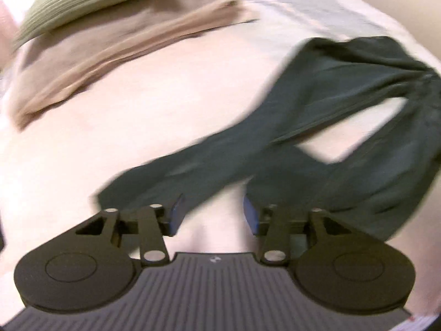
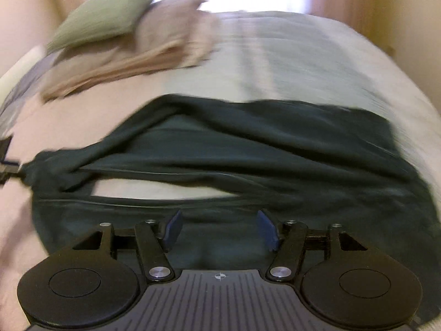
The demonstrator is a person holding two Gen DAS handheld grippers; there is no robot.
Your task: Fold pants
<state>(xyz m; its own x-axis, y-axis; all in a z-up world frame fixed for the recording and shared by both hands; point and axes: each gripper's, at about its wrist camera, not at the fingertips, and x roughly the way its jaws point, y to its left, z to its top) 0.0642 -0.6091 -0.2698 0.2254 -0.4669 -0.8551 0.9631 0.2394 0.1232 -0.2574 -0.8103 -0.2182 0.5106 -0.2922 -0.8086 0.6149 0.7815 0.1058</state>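
Each claw, left (image 1: 212, 212) and right (image 2: 219, 230), is matte black: two round discs flank a ribbed grey plate with a small crosshair mark, silver screws pin the link arms, and the pads (image 2: 174, 229) are blue.

A bed (image 2: 289, 63) covered by a pale sheet is seen. Dark pants (image 2: 220, 151) are spread on it just ahead of the right claw (image 2: 220, 229). Beyond them to the left, tan cloth (image 2: 154, 44) is lain, a green pillow (image 2: 110, 13) atop.
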